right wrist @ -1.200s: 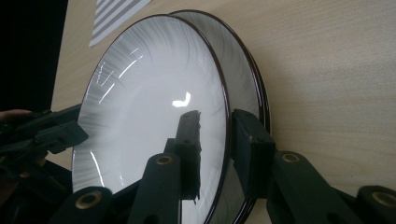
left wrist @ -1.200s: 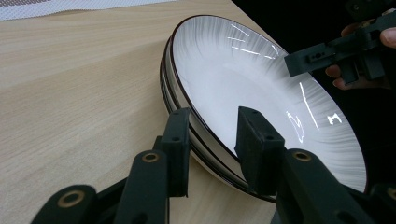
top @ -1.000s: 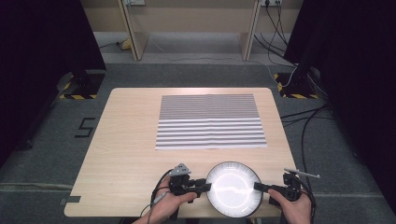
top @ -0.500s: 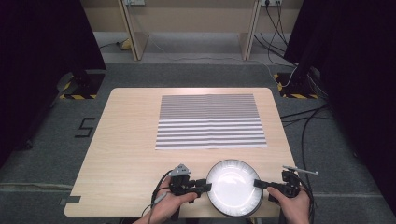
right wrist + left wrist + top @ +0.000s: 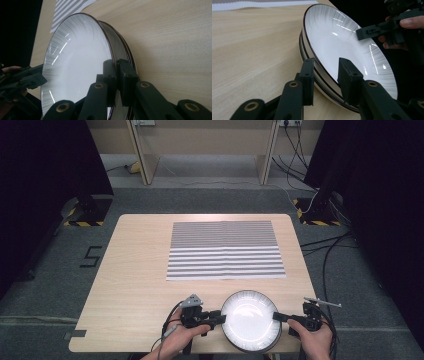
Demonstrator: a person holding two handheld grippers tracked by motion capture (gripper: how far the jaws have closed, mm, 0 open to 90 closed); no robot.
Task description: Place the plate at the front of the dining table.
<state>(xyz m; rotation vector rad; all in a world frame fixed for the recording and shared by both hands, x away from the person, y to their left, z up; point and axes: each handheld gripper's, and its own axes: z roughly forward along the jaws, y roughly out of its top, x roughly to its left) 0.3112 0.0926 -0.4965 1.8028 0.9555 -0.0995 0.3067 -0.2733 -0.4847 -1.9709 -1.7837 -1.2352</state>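
Observation:
A stack of white plates (image 5: 249,320) with dark rims sits at the table's near edge. My left gripper (image 5: 220,318) holds the stack's left rim. In the left gripper view its jaws (image 5: 325,62) straddle the plates (image 5: 342,37), one finger under the stack and one on the top plate's face, shut on them. My right gripper (image 5: 276,316) is at the right rim. Its jaws (image 5: 116,62) have just been closing, and its pads now pinch the rim of the top plate (image 5: 80,57). That plate stands a little apart from the plates beneath it.
A grey-and-white striped mat (image 5: 225,250) lies flat across the far half of the wooden table (image 5: 135,285). Cables trail over the floor at the right. Dark curtains flank both sides.
The right gripper's jaws have drawn together onto the top plate's rim. Both hands and the plate stack have stayed in place.

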